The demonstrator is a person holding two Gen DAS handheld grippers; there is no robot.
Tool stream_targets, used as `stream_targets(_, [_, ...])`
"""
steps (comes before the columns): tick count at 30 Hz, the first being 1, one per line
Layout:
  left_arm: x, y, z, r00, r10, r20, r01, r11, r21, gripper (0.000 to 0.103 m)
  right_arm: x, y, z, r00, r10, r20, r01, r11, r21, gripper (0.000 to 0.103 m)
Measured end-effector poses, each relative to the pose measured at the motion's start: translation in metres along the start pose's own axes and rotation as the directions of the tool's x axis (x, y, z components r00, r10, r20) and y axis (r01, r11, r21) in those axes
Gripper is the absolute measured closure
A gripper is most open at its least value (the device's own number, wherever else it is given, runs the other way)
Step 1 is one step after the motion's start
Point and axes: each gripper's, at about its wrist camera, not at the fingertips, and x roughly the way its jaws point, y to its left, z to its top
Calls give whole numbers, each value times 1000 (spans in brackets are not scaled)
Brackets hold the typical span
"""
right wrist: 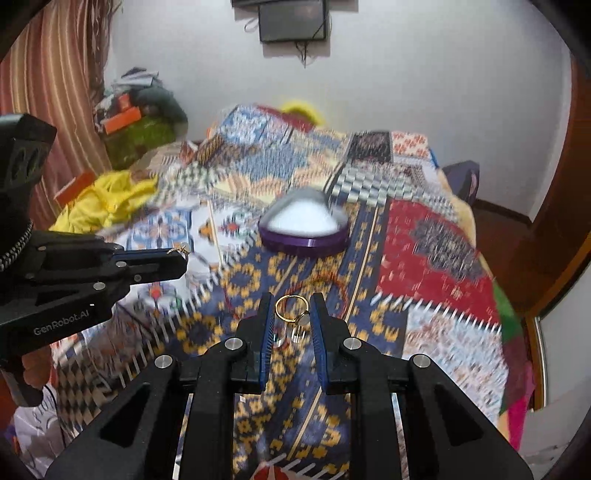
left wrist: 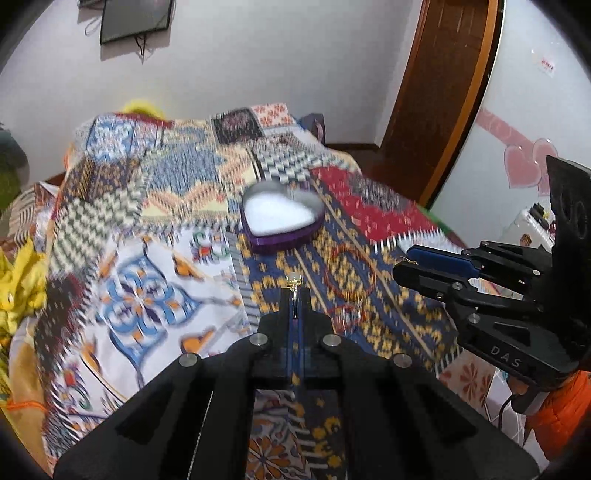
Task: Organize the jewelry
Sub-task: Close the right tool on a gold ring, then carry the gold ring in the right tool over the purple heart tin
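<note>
My left gripper [left wrist: 294,291] is shut on a small gold ring [left wrist: 294,281] whose stone pokes out above the fingertips; it also shows in the right wrist view [right wrist: 181,249]. My right gripper [right wrist: 292,306] holds a gold ring [right wrist: 291,308] with a stone between its blue pads, jaws only as wide as the ring. Both hover above the bed. A purple heart-shaped box [left wrist: 282,219] with white lining sits open on the bedspread ahead [right wrist: 304,230]. A thin red bracelet [left wrist: 349,273] and another small piece [left wrist: 347,314] lie on the cloth.
A patchwork bedspread [left wrist: 155,206] covers the bed. Yellow cloth [right wrist: 99,201] is bunched at the left. A wooden door [left wrist: 443,92] stands at the right, and a dark wall panel [right wrist: 293,18] hangs behind.
</note>
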Motion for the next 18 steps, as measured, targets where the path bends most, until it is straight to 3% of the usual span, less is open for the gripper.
stream_targets(12, [-9, 8, 49, 994, 15, 109, -18, 999, 27, 102, -5, -10, 47, 991, -15, 131, 11, 1000, 29, 86])
stream_targets(18, [9, 11, 60, 993, 18, 114, -23, 999, 40, 102, 5, -14, 62, 987, -6, 163, 2, 1000, 27, 86])
